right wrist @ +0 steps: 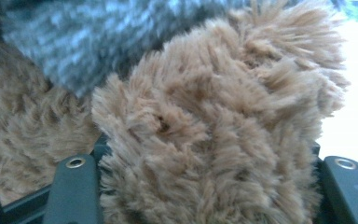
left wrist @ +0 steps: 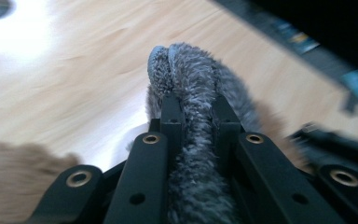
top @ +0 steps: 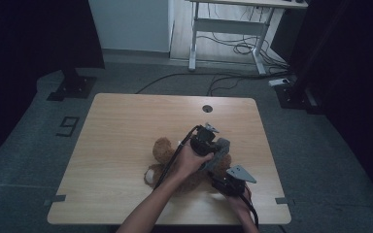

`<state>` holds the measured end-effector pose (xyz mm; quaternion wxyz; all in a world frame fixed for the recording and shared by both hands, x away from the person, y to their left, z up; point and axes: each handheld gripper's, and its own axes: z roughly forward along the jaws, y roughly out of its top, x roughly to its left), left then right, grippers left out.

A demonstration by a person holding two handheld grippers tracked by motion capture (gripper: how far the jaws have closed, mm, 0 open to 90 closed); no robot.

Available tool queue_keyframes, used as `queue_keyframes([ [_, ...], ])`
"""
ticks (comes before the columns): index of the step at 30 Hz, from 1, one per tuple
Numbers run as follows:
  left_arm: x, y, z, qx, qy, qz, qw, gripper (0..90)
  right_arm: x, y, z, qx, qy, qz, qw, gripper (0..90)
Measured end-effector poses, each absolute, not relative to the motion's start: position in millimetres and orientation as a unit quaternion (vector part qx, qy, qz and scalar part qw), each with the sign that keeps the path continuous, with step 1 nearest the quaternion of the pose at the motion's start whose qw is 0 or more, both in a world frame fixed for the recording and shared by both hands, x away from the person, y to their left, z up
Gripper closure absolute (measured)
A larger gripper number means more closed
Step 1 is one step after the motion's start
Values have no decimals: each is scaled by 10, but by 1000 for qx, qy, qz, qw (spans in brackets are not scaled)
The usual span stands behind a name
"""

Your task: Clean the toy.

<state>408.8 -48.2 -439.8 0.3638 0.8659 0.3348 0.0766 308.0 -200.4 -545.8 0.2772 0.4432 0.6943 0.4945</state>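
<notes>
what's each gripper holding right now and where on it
The left gripper is shut on a fold of the grey knitted cloth. The right gripper grips a furry limb of the brown teddy bear between its jaws.

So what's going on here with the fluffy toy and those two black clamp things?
A person at a wooden table works on a brown teddy bear with a hand-held gripper in each hand. The left gripper is clamped on a grey fuzzy strip, perhaps a scarf. The right gripper has a brown furry part of the bear between its jaws.
</notes>
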Motion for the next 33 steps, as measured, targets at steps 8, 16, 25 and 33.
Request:
queue_keyframes([
  [8,4074,201,-4484,839,372,59,392,791,3075,-2004,-5437,440,697,495,275,346],
  [16,3878,872,-4425,812,396,69,424,786,3083,-2014,-5440,443,695,497,273,345],
  [25,3466,1024,-4497,814,363,8,453,782,3104,-1972,-5442,447,692,488,287,354],
  [33,3625,964,-4662,802,388,34,453,783,3221,-1874,-5433,454,691,467,314,361],
])
